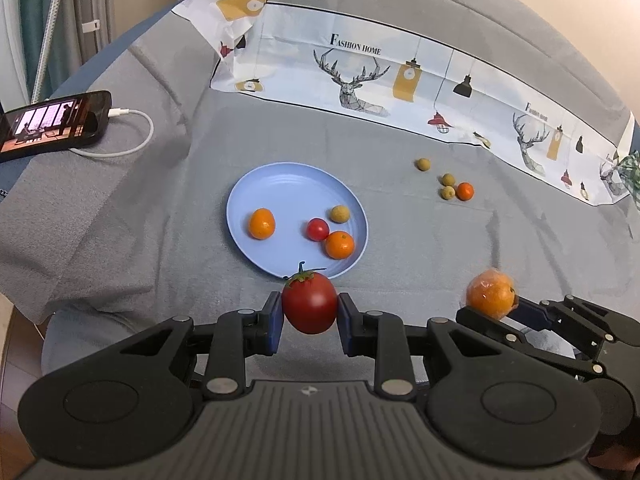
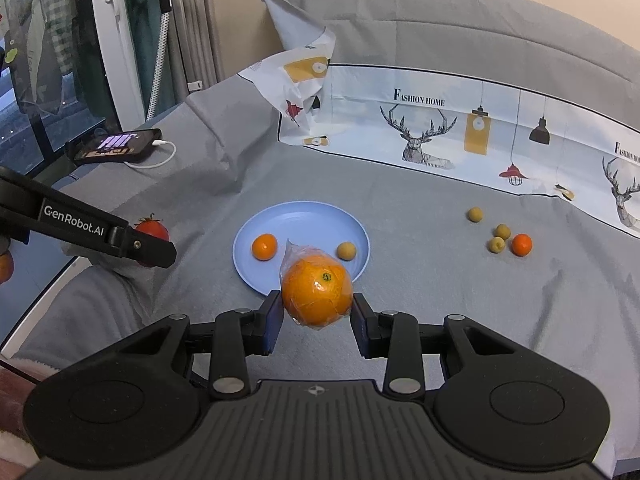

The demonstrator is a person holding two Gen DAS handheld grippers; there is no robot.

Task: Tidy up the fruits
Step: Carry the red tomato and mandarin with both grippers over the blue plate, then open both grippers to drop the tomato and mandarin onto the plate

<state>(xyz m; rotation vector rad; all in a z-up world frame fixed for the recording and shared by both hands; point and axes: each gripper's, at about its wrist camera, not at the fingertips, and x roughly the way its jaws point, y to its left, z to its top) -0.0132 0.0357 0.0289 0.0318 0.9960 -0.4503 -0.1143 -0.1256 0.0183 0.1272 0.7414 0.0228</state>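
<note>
My left gripper (image 1: pixel 310 312) is shut on a red tomato (image 1: pixel 309 302) with a green stem, held just in front of the blue plate (image 1: pixel 276 184). The plate holds two small oranges (image 1: pixel 261 223), a cherry tomato (image 1: pixel 318 229) and a tan longan (image 1: pixel 340 213). My right gripper (image 2: pixel 316 312) is shut on a plastic-wrapped orange (image 2: pixel 317 290), also held near the plate's (image 2: pixel 304 216) front edge. The right gripper with the wrapped orange (image 1: pixel 490 294) shows in the left wrist view at the right. The left gripper with the tomato (image 2: pixel 154 229) shows at the left of the right wrist view.
Three longans (image 1: pixel 423 164) and a small orange (image 1: pixel 465 191) lie loose on the grey cloth right of the plate. A printed deer-pattern sheet (image 1: pixel 400 76) runs along the back. A phone (image 1: pixel 52 124) on a white cable lies at the far left.
</note>
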